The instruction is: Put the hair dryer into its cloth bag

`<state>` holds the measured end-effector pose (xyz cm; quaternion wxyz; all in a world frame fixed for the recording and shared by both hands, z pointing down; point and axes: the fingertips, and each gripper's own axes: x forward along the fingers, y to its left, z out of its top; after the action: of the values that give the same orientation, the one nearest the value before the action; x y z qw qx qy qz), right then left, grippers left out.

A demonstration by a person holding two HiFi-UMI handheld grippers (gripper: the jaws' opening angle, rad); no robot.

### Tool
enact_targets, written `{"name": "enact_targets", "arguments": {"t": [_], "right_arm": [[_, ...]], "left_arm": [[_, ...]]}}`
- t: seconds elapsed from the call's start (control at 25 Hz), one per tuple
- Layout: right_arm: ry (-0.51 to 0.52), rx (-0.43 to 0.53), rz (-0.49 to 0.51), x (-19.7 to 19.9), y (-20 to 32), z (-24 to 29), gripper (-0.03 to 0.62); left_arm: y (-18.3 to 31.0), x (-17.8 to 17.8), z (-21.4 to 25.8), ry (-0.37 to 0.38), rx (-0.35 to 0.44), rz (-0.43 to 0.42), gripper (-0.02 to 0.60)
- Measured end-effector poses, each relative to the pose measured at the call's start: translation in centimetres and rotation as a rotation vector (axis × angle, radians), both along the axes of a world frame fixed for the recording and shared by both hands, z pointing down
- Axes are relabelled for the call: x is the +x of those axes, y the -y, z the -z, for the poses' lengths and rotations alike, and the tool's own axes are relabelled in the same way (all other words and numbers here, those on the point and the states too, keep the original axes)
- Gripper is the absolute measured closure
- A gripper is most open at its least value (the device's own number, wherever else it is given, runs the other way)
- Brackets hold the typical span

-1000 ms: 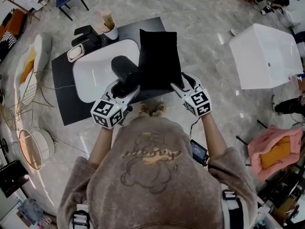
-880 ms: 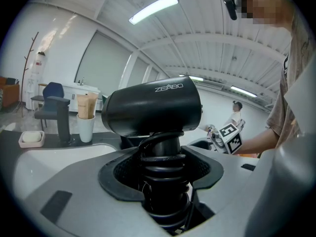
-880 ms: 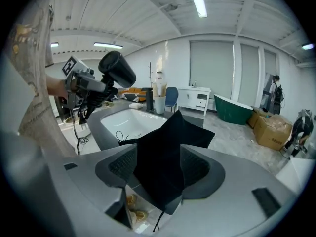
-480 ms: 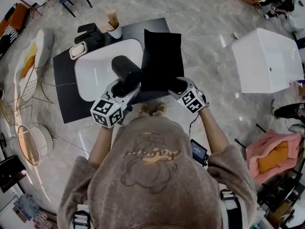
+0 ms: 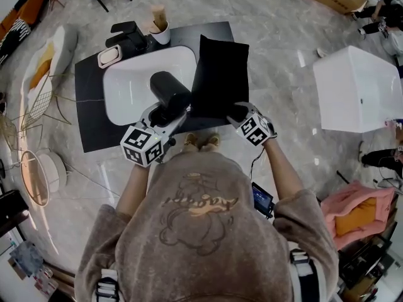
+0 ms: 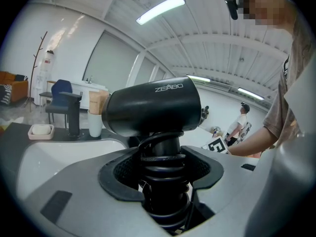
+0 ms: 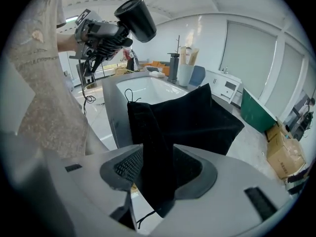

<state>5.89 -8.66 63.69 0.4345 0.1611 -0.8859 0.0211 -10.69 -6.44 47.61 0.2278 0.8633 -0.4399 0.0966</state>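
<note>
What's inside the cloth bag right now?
Can't see inside: the black cloth bag covers its own interior. The hair dryer is outside it, clamped by its handle in the left gripper. The right gripper has just been closing on the bag's near edge.

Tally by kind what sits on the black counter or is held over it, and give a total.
hair dryer: 1
cloth bag: 1
sink basin: 1
faucet: 1
soap dish: 1
cup: 1
Total: 6
</note>
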Motion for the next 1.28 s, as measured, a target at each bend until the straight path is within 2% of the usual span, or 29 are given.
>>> {"name": "enact_targets", "arguments": {"t": [0.32, 0.68, 0.92, 1.28], "right_arm": [[0.023, -0.012, 0.014, -0.2, 0.3, 1.1, 0.556], [0.166, -0.097, -0.109, -1.6, 2.4, 4.9, 0.569], [0.256, -0.118, -0.167, -2.7, 4.1, 7.3, 0.571], [0.251, -0.108, -0.149, -3.2, 5.7, 8.7, 0.571]], "left_arm": [[-0.6, -0.3, -0.4, -0.006, -0.012, 0.018, 0.328], [-1.1, 1.0, -1.2, -0.002, -0.047, -0.067, 0.328], [-1.6, 2.9, -1.9, 0.011, -0.073, -0.157, 0.328], [-3.7, 7.2, -4.9, 0.077, -0.143, -0.351, 0.328]]}}
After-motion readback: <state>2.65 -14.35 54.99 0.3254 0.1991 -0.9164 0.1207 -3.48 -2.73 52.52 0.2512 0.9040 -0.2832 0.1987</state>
